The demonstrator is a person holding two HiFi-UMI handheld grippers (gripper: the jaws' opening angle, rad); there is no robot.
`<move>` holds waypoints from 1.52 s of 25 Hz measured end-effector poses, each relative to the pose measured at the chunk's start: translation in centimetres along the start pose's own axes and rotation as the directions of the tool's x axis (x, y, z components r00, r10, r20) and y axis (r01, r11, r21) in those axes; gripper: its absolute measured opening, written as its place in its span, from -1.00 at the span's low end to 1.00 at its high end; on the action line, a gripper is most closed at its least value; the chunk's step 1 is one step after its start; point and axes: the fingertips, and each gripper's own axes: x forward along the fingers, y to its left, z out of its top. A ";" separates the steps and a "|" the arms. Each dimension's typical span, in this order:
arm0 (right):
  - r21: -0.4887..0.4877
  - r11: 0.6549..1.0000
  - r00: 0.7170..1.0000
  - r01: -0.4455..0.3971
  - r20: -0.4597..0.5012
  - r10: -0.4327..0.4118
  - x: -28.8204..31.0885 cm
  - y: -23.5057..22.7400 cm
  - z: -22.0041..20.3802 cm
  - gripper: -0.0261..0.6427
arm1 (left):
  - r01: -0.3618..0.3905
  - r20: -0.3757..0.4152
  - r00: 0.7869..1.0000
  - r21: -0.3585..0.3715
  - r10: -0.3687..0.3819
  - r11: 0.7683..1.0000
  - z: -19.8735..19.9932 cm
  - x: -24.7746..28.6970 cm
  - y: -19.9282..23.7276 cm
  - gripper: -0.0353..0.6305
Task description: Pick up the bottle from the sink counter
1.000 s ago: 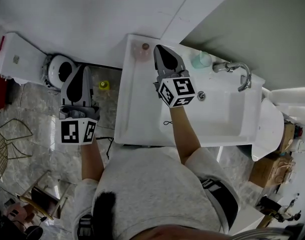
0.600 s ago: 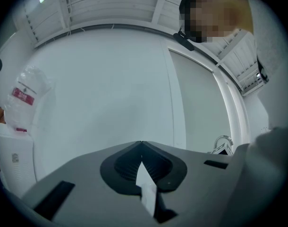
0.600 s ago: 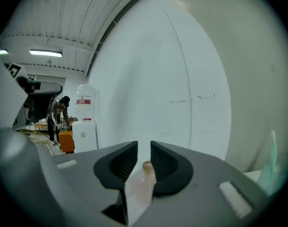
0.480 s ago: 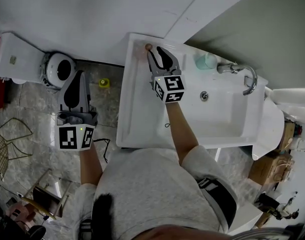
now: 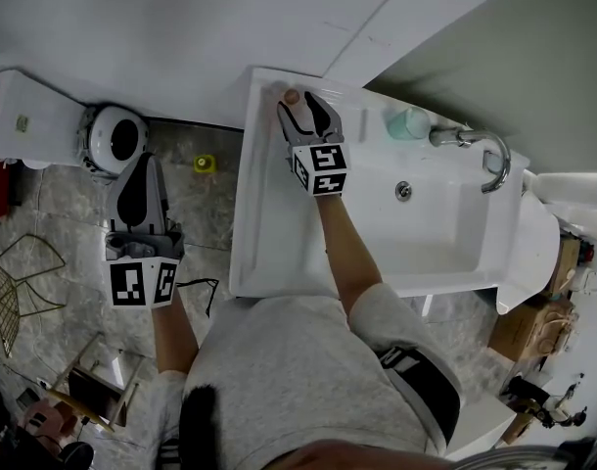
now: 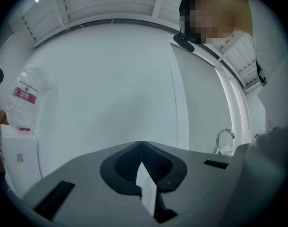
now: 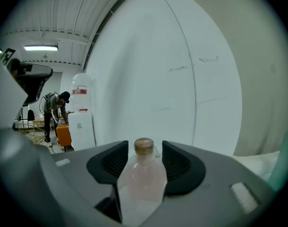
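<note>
My right gripper (image 5: 298, 106) has come down toward the far left corner of the counter (image 5: 264, 223). A second ago it was higher and nearer the basin with its jaws together. They have just been opening and now stand wide apart.

The bottle (image 7: 143, 178) stands upright in that corner, close to the wall, and it is now between my right jaws. In the right gripper view its brown cap shows in the gap with a pad on either side. There is clear space beside the neck, so I judge that the pads are not pressing on it. Lower down the body fills most of the gap, and I cannot tell whether it brushes a pad there.

My left gripper (image 5: 142, 164) hangs over the floor, left of the counter and well apart from the bottle. Its jaws are together with nothing in them, and it has no part in this.

The reach looks done and the grasp is not yet made. The bottle looks light and smooth, so I should close on the body below the neck before I lift.
</note>
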 end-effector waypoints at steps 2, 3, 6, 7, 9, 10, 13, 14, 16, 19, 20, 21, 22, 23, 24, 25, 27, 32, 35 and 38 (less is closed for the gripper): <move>0.005 1.000 1.000 -0.004 -0.005 0.004 0.6 0.0 -0.5 -0.26 | -0.002 -0.011 1.000 0.003 0.002 1.000 -0.4 0.1 0.1 -0.87; 0.010 1.000 1.000 -0.009 -0.007 0.009 1.0 0.1 -0.7 -0.26 | -0.003 -0.017 1.000 0.004 0.003 1.000 -0.5 0.1 0.1 -0.87; 0.012 1.000 1.000 -0.009 -0.010 0.009 1.8 0.3 -1.3 -0.26 | -0.006 -0.032 0.999 0.010 0.006 1.000 -0.9 0.1 0.2 -0.87; 0.008 1.000 1.000 -0.002 -0.006 0.002 1.9 0.3 -1.3 -0.26 | -0.007 -0.036 0.999 0.012 0.007 1.000 -1.1 0.1 0.3 -0.87; 0.003 1.000 1.000 0.014 0.007 -0.014 2.2 0.2 -1.3 -0.28 | -0.010 -0.043 0.999 0.014 0.011 1.000 -1.2 0.0 0.5 -0.87; 0.001 1.000 1.000 0.021 0.012 -0.021 2.3 0.1 -1.3 -0.29 | -0.012 -0.045 0.999 0.014 0.013 1.000 -1.3 0.0 0.6 -0.87; -0.011 0.999 0.999 0.032 0.022 -0.032 2.7 -0.1 -1.3 -0.33 | -0.013 -0.052 0.999 0.014 0.014 1.000 -1.6 0.1 0.8 -0.87; -0.012 0.999 0.999 0.034 0.025 -0.034 2.7 -0.1 -1.3 -0.34 | -0.011 -0.053 0.999 0.013 0.012 1.000 -1.7 0.0 0.8 -0.87; -0.006 0.999 0.999 0.039 0.033 -0.039 2.6 -0.1 -1.3 -0.37 | -0.010 -0.056 0.998 0.013 0.011 1.000 -1.8 0.0 0.8 -0.87; 0.011 0.999 0.998 0.044 0.043 -0.044 2.5 -0.1 -1.2 -0.43 | -0.013 -0.055 0.998 0.013 0.014 1.000 -1.7 -0.2 0.8 -0.87; 0.014 0.999 0.998 0.044 0.043 -0.045 2.5 -0.2 -1.1 -0.44 | -0.014 -0.054 0.998 0.014 0.015 1.000 -1.7 -0.3 0.9 -0.87; 0.014 0.999 0.998 0.045 0.039 -0.045 2.5 -0.2 -1.1 -0.45 | -0.015 -0.053 0.998 0.015 0.016 1.000 -1.6 -0.4 0.9 -0.87; 0.011 0.999 0.998 0.046 0.032 -0.046 2.4 -0.2 -1.1 -0.45 | -0.016 -0.052 0.998 0.016 0.017 1.000 -1.6 -0.5 0.8 -0.87; 0.006 0.999 0.999 0.048 0.023 -0.048 2.3 -0.1 -1.1 -0.46 | -0.017 -0.052 0.998 0.017 0.018 1.000 -1.6 -0.6 0.8 -0.87; 0.000 0.999 0.999 0.050 0.014 -0.050 2.2 0.0 -1.1 -0.46 | -0.019 -0.052 0.998 0.018 0.020 1.000 -1.6 -0.8 0.9 -0.87; -0.004 0.999 0.999 0.052 0.009 -0.052 2.0 0.1 -1.1 -0.46 | -0.020 -0.052 0.998 0.018 0.021 1.000 -1.5 -0.9 0.9 -0.87; -0.008 0.999 0.999 0.053 0.013 -0.053 1.5 0.4 -0.8 -0.46 | -0.022 -0.050 0.998 0.016 0.022 1.000 -1.4 -1.1 0.9 -0.87; -0.025 0.999 0.998 0.036 0.043 -0.034 -0.1 1.1 1.2 -0.46 | -0.009 -0.038 0.999 0.017 0.010 1.000 -1.0 -1.2 -0.3 -0.87; -0.032 0.999 0.997 0.017 0.073 -0.014 -1.7 1.5 2.7 -0.46 | 0.005 -0.030 1.000 0.018 -0.005 1.000 -0.6 -1.4 -1.7 -0.87; -0.037 0.999 0.995 0.002 0.105 0.002 -3.9 1.9 4.5 -0.46 | 0.016 -0.020 1.000 0.018 -0.016 1.000 -0.1 -1.8 -3.2 -0.87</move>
